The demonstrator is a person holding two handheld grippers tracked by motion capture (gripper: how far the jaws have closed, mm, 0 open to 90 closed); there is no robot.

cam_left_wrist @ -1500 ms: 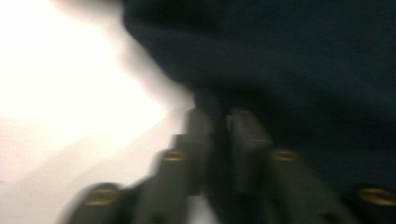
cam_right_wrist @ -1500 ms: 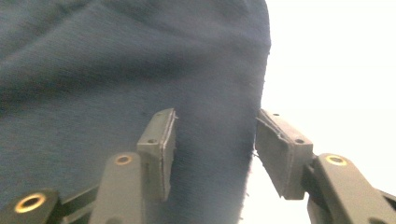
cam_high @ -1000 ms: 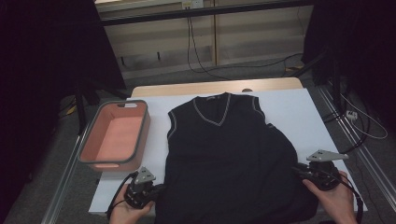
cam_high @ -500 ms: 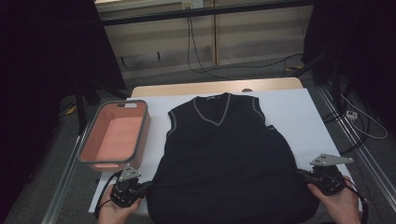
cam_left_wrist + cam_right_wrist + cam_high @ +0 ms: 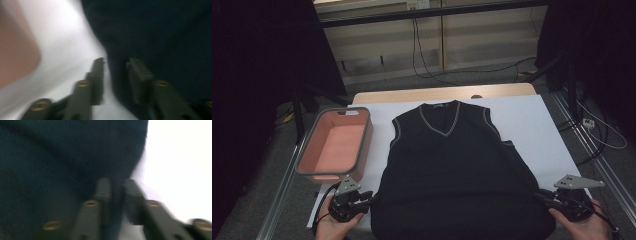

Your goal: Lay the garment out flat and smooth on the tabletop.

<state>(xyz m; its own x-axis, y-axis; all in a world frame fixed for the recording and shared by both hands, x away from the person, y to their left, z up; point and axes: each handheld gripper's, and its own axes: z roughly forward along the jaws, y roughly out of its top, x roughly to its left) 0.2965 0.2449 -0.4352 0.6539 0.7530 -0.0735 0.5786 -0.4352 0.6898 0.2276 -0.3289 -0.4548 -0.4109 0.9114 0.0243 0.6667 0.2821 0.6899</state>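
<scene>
dark sleeveless V-neck vest [image 5: 452, 170]: lies flat on white table cover [image 5: 532, 125], collar far | left gripper [image 5: 115, 65]: at hem's left corner, jaws just opening, gap visible, hem edge between | right gripper [image 5: 117, 185]: at right corner, jaws just opening, narrow gap | pink bin [image 5: 334, 145]: left of vest

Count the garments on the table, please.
1: a dark vest lies flat mid-table on the white sheet, neck at the far end, its near hem between the left gripper and right gripper. The pink bin beside it looks empty.
</scene>
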